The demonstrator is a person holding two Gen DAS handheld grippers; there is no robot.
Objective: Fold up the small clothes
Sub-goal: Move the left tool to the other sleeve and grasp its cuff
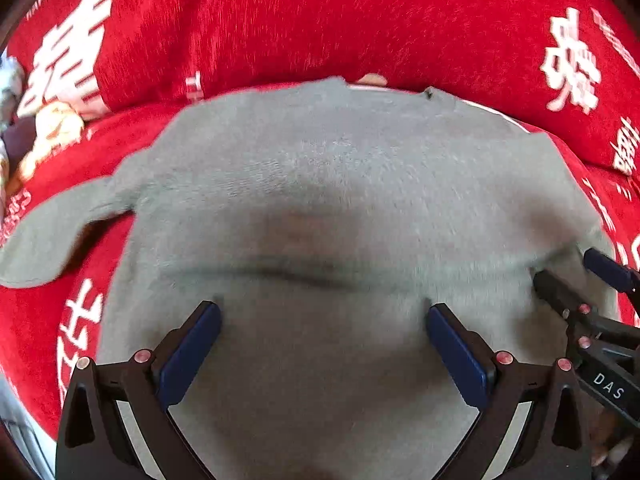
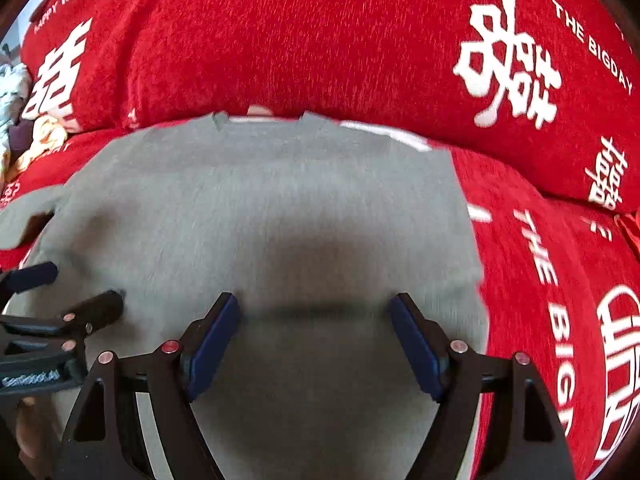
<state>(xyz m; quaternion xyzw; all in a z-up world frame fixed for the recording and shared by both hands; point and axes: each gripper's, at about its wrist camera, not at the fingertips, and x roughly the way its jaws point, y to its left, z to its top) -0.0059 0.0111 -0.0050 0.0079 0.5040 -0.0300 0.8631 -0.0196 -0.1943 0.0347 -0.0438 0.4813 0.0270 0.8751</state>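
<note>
A small grey top (image 1: 320, 184) lies spread flat on a red cover (image 1: 280, 20) printed with white characters and English words, its neckline toward twelve o'clock in both wrist views and its hem toward six o'clock, under the cameras. That layout looks deliberate: smoothed out and squared to the person, the garment offers clean edges to fold along. One short sleeve (image 1: 52, 232) sticks out at about nine o'clock in the left wrist view and is not yet tucked in, while the side toward three o'clock in the right wrist view runs as a straight edge, so I judge that the fold is only partly under way. The left gripper (image 1: 324, 320) hangs above the lower body of the top with its jaws spread wide and nothing between them; the blue pads (image 1: 192, 352) are clear of the cloth. The right gripper (image 2: 316, 312) is likewise wide open and empty, over the half nearer three o'clock, and each tool shows at the edge of the other's view, so they work side by side. A heap of other small clothes (image 2: 24, 136) waits at about ten o'clock against the cushion (image 2: 360, 40), probably the pile still to be folded. Motion blur softens the fabric, so fine creases cannot be read.
</note>
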